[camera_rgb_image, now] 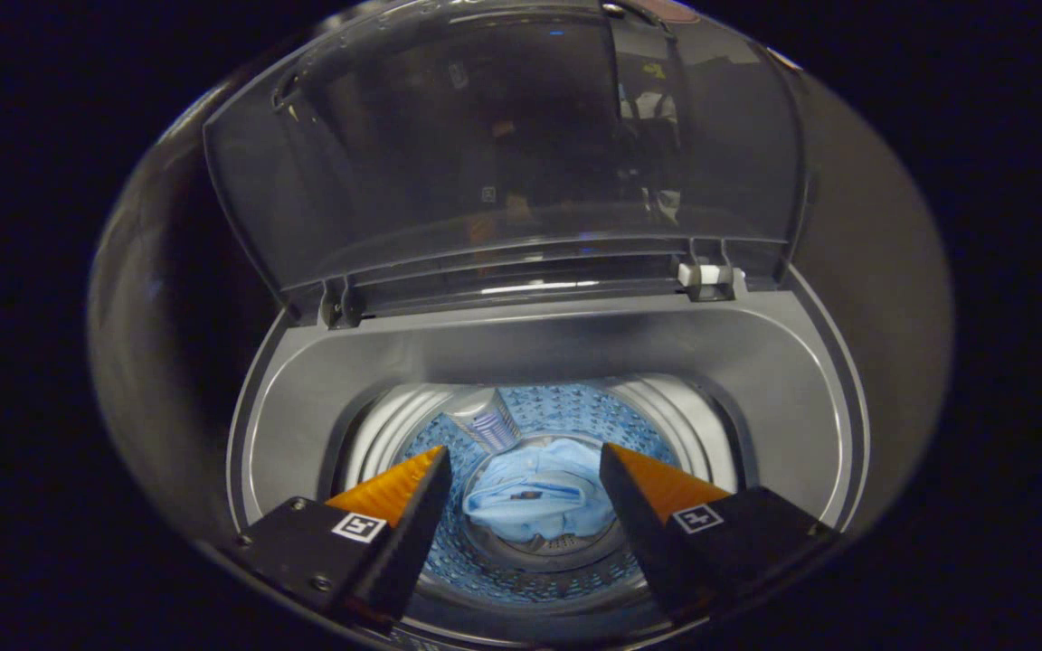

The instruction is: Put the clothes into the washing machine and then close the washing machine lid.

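A light blue garment [535,497] lies crumpled at the bottom of the washing machine's drum [566,411], whose wall is blue and perforated. My gripper [525,466] hangs over the drum's mouth, open, with nothing between its orange and black fingers [394,493]; the garment shows far below through the gap. The grey top rim [521,348] of the washing machine rings the opening. The clear, smoky lid [503,145] stands raised upright behind the opening, hinged at the back.
Two hinges hold the lid at the back, one grey [340,307] to the left and one with a white clip [709,276] to the right. Dark booth wall surrounds the machine.
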A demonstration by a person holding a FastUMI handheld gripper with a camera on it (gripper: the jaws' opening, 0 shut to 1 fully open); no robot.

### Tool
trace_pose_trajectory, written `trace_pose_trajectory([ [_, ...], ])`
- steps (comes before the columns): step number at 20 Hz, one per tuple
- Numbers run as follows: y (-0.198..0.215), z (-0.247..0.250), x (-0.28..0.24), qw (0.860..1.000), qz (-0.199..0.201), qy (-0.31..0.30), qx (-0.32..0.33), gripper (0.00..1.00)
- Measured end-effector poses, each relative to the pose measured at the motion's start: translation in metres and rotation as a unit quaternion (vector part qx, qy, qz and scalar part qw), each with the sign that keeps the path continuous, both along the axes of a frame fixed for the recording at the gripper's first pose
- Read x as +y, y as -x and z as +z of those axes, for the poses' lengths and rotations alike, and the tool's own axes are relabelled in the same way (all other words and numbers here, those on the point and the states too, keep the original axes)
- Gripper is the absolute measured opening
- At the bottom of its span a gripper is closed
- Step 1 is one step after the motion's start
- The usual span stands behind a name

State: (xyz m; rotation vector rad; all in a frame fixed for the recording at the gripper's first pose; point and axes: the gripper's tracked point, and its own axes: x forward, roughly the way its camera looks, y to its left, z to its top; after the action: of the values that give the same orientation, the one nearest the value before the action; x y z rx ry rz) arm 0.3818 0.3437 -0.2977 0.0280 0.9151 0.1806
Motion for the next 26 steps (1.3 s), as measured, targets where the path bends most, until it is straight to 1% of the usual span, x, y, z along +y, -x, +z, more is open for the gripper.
trace_pose_trajectory([
  [3,0.000,0.008,-0.004,0.999,-0.004,0.027,-0.024,0.99],
  [6,-0.001,0.024,-0.003,0.997,-0.003,0.037,-0.064,0.99],
  [8,-0.001,0.049,0.001,0.995,0.000,0.027,-0.091,0.99],
  [11,-0.007,0.103,0.000,0.991,-0.007,0.021,-0.135,0.98],
  [13,-0.011,0.141,-0.004,0.985,-0.018,0.026,-0.170,0.98],
  [16,-0.017,0.200,0.002,0.975,-0.012,0.006,-0.220,0.98],
  [20,-0.021,0.261,0.001,0.963,-0.016,-0.005,-0.270,0.97],
  [23,-0.025,0.303,0.000,0.947,-0.012,0.006,-0.321,0.97],
  [25,-0.032,0.327,0.002,0.935,-0.016,0.002,-0.354,0.97],
  [26,-0.038,0.341,0.003,0.927,-0.020,-0.002,-0.375,0.97],
])
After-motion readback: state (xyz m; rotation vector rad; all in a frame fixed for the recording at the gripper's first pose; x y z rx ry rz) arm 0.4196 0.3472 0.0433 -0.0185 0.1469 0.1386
